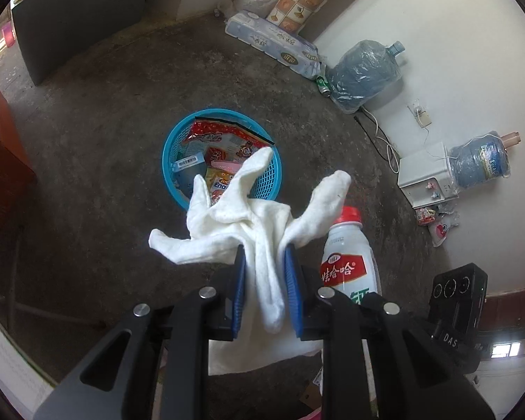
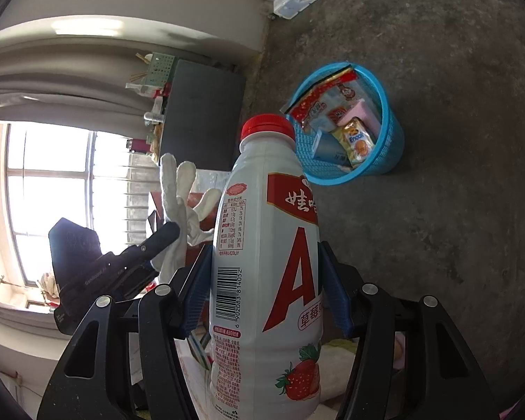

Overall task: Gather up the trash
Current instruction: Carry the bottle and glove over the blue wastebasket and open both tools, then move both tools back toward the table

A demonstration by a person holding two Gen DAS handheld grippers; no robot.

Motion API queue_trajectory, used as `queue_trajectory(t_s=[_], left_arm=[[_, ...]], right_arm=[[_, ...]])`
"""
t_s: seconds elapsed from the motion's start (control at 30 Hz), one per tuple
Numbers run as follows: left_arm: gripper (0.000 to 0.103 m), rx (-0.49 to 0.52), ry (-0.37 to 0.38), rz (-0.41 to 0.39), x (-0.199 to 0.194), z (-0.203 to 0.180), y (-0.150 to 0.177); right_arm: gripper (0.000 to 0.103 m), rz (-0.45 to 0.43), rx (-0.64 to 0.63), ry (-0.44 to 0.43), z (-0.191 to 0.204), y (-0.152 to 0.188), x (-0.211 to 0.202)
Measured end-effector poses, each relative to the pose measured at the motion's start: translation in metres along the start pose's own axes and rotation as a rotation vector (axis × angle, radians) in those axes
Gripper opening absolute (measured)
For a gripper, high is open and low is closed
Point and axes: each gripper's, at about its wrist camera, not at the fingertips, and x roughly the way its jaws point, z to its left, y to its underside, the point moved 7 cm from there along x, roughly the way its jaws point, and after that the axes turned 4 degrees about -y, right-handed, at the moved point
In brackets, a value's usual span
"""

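Left wrist view: the left gripper [image 1: 266, 294] has its jaws clamped on a white cotton glove [image 1: 259, 231], pinched at the palm, its long axis running away from the camera. The glove's fingers splay forward and outward toward the blue basket [image 1: 267, 178] on the concrete floor [image 1: 105, 140]. Snack wrappers [image 1: 220, 143] lie inside the basket. Just right of the glove is the white milk bottle [image 1: 350, 259], red cap pointing forward.

Right wrist view: the right gripper [image 2: 264, 290] has its jaws closed on the sides of the milk bottle [image 2: 262, 262]. The bottle's long axis follows the gripper's fingers, and its red cap [image 2: 267, 126] points ahead toward the basket [image 2: 388, 140], which stands on the floor [image 2: 455, 210] well beyond it. To the left, the left gripper [image 2: 157, 241] holds the glove [image 2: 178, 206], its fingers pointing up.
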Motion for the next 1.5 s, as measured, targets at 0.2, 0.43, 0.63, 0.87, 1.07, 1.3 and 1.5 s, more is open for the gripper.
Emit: queue_trajectory(t_s=[0.2,0.43,0.63,0.87,1.07,1.3,1.5], left_arm=[[0.038,0.025,-0.006,0.043,0.066,-0.004,-0.05],[0.054,-0.064,0.01,0.018,0.082,0.022,-0.071],[0.054,-0.066,0.034,-0.076,0.016,0.039,-0.067],[0.058,-0.043,0.025,-0.196,-0.074,0.06,-0.041],[0.058,-0.039,-0.03,-0.282,-0.129,0.088,-0.003],[0.058,-0.063,-0.065,-0.369,-0.174,0.112,0.042],[0.059,-0.058,-0.098,-0.463,-0.218,0.123,0.091]], right_arm=[[0.056,-0.013,0.067,0.031,-0.025,-0.022,0.009],[0.056,0.01,0.137,0.019,-0.04,-0.043,0.038],[0.056,0.043,0.31,-0.068,-0.042,-0.072,0.084],[0.065,-0.058,0.589,0.001,-0.094,-0.117,0.143],[0.065,-0.065,0.577,0.037,-0.102,-0.097,0.14],[0.065,-0.096,0.554,0.048,-0.103,-0.08,0.113],[0.065,-0.106,0.428,0.061,-0.081,-0.064,0.084]])
